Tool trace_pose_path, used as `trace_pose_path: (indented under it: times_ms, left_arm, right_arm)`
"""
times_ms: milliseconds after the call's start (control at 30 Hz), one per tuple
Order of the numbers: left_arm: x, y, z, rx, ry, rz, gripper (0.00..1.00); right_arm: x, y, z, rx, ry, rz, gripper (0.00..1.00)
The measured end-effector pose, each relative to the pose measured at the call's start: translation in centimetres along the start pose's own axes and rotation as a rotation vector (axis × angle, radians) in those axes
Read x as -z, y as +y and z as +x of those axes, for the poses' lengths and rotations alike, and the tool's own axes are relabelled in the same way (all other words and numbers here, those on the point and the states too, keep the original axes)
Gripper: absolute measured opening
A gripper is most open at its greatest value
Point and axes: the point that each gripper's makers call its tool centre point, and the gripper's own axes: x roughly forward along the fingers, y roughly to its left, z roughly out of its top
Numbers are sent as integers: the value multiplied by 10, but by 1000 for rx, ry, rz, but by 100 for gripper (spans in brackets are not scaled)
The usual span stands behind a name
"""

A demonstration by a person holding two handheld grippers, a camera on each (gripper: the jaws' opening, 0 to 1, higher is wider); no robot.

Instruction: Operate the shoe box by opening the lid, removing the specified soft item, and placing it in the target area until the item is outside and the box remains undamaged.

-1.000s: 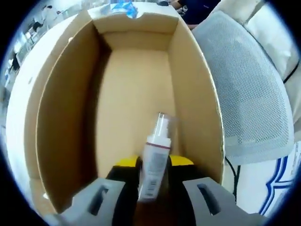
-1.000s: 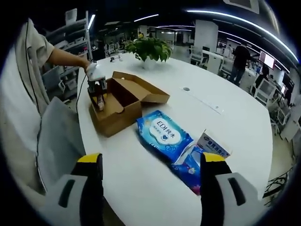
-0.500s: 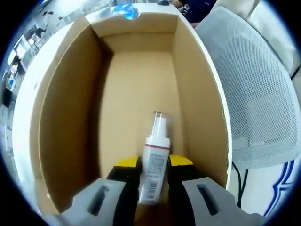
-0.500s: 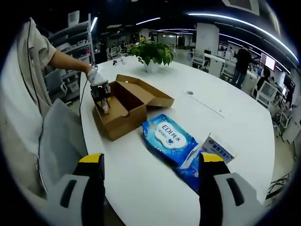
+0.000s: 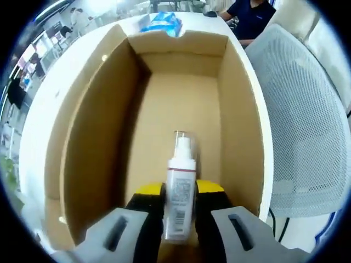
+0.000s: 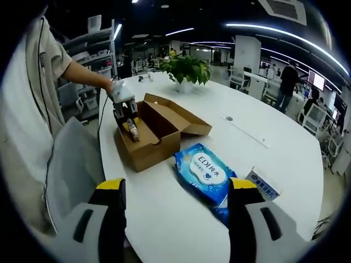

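- White round table point(image 6: 285, 164) in an open office carries the brown shoe box point(image 6: 148, 137), lid folded back.
- Left gripper point(image 5: 180, 205) clamps a small white spray bottle point(image 5: 179, 192), clear cap, printed label, over the box interior.
- Right gripper point(image 6: 175, 219) jaws wide apart, holding nothing.
- Blue wipes pack point(image 6: 204, 171) beside box.

Tan shoe box point(image 5: 98, 137); white bottle point(image 5: 179, 197), dark band, maybe red; my jaw tips yellow; blue-white wipes pack point(image 6: 204, 171); white table point(image 6: 285, 159).

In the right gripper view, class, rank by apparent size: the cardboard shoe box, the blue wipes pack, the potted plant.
1. cardboard shoe box
2. blue wipes pack
3. potted plant, though it stands farthest away, so its true size is unsure.
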Motion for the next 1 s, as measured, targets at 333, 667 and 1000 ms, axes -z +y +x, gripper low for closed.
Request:
trace_pose_path:
  times_ms: [333, 667, 1000]
  left_arm:
    - [-34, -5, -23, -39, -109, -52, 18]
    - [-67, -20, -43, -64, -180, -17, 18]
    - [-97, -41, -59, -55, -239, 22, 18]
  right_arm:
    - [-14, 15, 15, -28, -39, -52, 62]
    - [-28, 32, 31, -62, -75, -120, 51]
    - [-41, 60, 49, -131, -104, -159, 45]
